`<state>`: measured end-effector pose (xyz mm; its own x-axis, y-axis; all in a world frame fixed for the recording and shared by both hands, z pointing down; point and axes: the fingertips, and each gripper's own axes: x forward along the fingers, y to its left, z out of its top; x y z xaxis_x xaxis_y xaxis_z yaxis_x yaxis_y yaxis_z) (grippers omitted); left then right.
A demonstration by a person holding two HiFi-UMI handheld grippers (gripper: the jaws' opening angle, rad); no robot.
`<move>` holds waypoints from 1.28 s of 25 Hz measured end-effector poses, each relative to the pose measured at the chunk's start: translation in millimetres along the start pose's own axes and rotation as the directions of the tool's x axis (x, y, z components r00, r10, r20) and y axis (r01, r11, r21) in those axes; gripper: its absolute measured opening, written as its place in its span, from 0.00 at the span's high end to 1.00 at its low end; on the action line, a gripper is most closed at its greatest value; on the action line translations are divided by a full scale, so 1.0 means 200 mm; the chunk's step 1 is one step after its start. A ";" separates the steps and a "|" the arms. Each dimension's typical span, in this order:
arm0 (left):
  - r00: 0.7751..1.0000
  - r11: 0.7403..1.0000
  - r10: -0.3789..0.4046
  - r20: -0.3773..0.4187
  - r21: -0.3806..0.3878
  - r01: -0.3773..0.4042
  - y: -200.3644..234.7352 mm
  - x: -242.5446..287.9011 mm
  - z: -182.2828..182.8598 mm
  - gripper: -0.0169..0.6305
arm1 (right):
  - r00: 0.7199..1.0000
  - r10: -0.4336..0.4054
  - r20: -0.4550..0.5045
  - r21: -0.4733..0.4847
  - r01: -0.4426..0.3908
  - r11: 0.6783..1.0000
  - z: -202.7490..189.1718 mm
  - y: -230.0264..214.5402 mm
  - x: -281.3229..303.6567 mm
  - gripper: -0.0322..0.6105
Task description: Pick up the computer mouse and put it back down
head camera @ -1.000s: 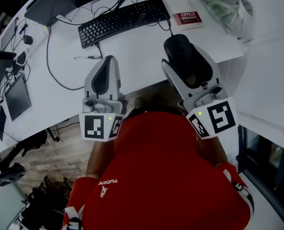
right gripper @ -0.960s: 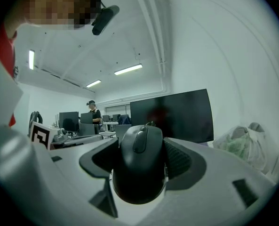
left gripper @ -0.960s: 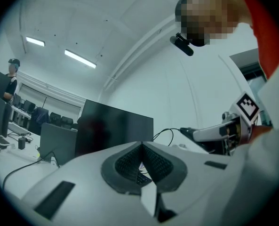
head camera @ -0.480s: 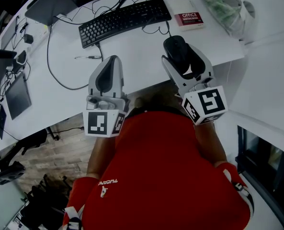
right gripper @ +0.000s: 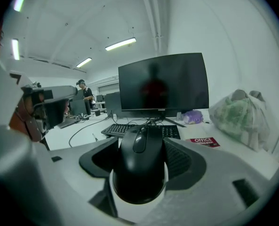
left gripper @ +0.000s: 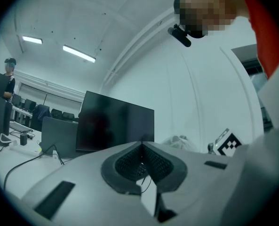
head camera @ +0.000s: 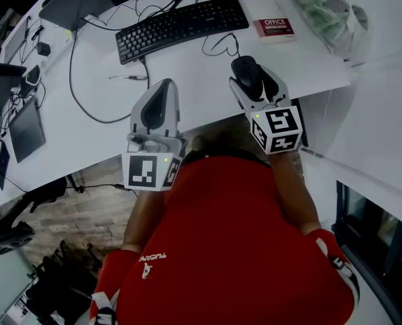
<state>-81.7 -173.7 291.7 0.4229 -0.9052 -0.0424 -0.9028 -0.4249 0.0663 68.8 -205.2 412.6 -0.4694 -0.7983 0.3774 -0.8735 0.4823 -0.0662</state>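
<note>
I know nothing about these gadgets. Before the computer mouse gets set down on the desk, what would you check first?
1. Computer mouse held between the right gripper pads: ok, pads on both its sides.
2. Mouse already resting on the desk: cannot tell.
3. Landing spot free of the keyboard and the red book: ok, both lie farther back.
4. Left gripper out of the way: ok, shut, empty, off to the left.
</note>
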 end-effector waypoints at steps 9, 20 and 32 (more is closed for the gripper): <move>1.000 1.000 0.014 -0.027 0.006 -0.014 0.01 -0.02 -0.04 0.96 | 0.989 0.011 -0.150 -0.017 -0.013 1.000 -0.29 -0.03 0.17 0.48; 0.998 1.000 0.019 -0.068 0.008 -0.019 0.00 -0.01 -0.11 0.96 | 0.946 0.029 -0.324 -0.054 -0.049 0.997 -0.56 -0.04 0.31 0.48; 0.995 0.998 0.057 -0.087 0.000 -0.057 0.06 -0.04 -0.16 0.96 | 0.914 0.025 -0.405 -0.057 -0.053 0.997 -0.67 -0.06 0.38 0.47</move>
<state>-92.3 -172.5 325.6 0.3764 -0.9252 0.0487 -0.9254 -0.3728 0.0684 60.8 -222.2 566.1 -0.3986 -0.5714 0.7173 -0.8389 0.5433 -0.0333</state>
